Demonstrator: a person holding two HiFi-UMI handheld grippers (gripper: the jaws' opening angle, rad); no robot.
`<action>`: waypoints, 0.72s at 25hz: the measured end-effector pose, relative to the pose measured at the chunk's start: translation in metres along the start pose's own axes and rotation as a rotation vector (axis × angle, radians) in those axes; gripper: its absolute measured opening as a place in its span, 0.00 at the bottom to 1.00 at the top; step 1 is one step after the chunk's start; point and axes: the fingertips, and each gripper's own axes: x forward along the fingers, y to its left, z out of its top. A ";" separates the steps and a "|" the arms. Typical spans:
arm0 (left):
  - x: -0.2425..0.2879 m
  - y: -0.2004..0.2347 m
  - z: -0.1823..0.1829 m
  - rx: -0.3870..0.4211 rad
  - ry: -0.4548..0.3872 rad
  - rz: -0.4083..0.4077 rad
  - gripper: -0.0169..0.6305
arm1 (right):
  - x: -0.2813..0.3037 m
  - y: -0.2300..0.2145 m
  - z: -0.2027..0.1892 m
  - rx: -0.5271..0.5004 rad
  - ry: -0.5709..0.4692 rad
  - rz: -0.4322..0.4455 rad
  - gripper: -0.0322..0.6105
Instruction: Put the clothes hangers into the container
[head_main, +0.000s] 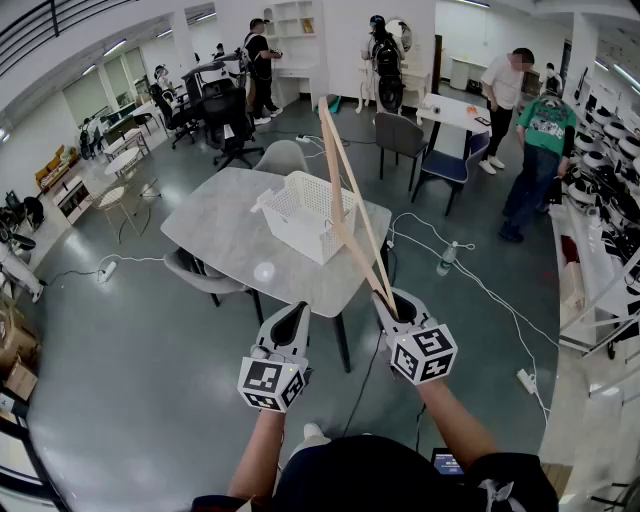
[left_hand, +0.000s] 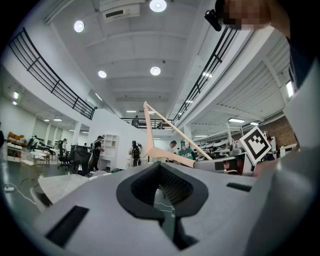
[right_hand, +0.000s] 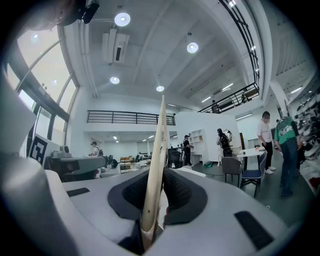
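A pale wooden clothes hanger (head_main: 345, 205) rises tilted up and away from my right gripper (head_main: 392, 303), which is shut on its lower end. In the right gripper view the hanger (right_hand: 156, 160) runs upward between the dark pads (right_hand: 182, 192). Past its upper part, a white slatted container (head_main: 300, 215) stands on the grey table (head_main: 220, 235). My left gripper (head_main: 291, 322) hovers near the table's front edge, jaws together and holding nothing. The left gripper view shows its own jaws (left_hand: 162, 187), with the hanger (left_hand: 170, 152) and the right gripper (left_hand: 220, 162) off to the right.
A small white round thing (head_main: 264, 271) lies on the table near its front edge. Chairs (head_main: 205, 275) stand around the table. Cables and a bottle (head_main: 447, 258) lie on the floor to the right. Several people (head_main: 535, 150) stand farther back.
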 end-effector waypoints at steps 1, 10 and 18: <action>0.000 -0.002 -0.001 0.001 0.001 -0.001 0.03 | -0.001 -0.001 -0.001 0.004 0.000 0.002 0.15; 0.008 -0.018 -0.004 0.003 0.010 0.005 0.03 | -0.010 -0.014 -0.005 0.013 0.008 0.010 0.15; 0.012 -0.021 0.001 0.006 0.009 0.008 0.03 | -0.010 -0.022 -0.003 0.016 -0.002 0.017 0.15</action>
